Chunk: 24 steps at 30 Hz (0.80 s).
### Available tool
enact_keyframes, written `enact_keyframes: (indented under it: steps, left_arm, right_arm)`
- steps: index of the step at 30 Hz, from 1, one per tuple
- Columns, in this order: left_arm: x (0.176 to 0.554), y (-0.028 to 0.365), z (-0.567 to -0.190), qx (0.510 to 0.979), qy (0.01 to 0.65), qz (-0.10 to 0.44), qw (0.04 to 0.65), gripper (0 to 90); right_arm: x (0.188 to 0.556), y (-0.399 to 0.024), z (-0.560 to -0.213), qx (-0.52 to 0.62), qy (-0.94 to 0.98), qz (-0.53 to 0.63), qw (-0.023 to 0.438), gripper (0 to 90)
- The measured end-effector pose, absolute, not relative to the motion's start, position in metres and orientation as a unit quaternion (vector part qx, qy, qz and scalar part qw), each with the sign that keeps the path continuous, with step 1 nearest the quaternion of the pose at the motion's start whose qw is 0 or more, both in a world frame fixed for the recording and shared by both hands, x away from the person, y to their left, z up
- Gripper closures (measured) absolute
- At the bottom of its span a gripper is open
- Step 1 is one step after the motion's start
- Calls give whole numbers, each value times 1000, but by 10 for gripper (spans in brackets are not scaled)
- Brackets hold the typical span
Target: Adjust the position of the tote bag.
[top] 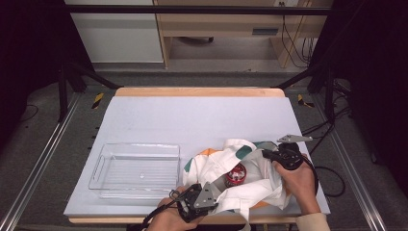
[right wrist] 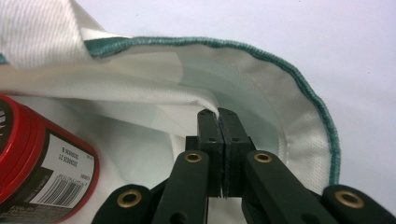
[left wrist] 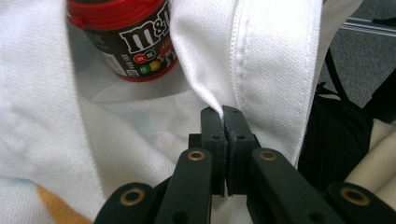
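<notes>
White cloth (green, perhaps orange patches)

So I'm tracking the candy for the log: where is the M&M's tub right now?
The M&M's tub lies on the white cloth near the table's front edge, right of the clear tray.

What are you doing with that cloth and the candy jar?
A person holds a gripper in each hand. The left gripper and the right gripper each pinch an edge of the white cloth bag with green and orange patches. A red-lidded M&M's candy jar lies inside. A clear plastic tray sits beside it.
</notes>
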<state>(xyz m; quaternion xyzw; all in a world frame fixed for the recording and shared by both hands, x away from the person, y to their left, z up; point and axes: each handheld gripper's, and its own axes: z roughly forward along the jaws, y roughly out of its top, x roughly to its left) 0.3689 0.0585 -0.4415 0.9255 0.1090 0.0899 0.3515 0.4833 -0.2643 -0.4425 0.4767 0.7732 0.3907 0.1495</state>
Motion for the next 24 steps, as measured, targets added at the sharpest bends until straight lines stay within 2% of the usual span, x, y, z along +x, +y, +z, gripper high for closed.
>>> enact_keyframes:
  steps: [15,19,22,24]
  left_arm:
    - [369,59,-441,926,114,87,350,882]
    - [372,60,-441,920,119,80,364,869]
    - [374,62,-438,917,129,88,366,843]
    - [373,62,-436,916,128,94,367,816]
  right_arm:
    - [483,-262,-444,476,771,392,161,884]
    - [479,-260,-441,468,773,394,168,766]
    - [474,-260,-436,469,769,395,179,633]
    - [471,-261,-432,468,768,397,185,601]
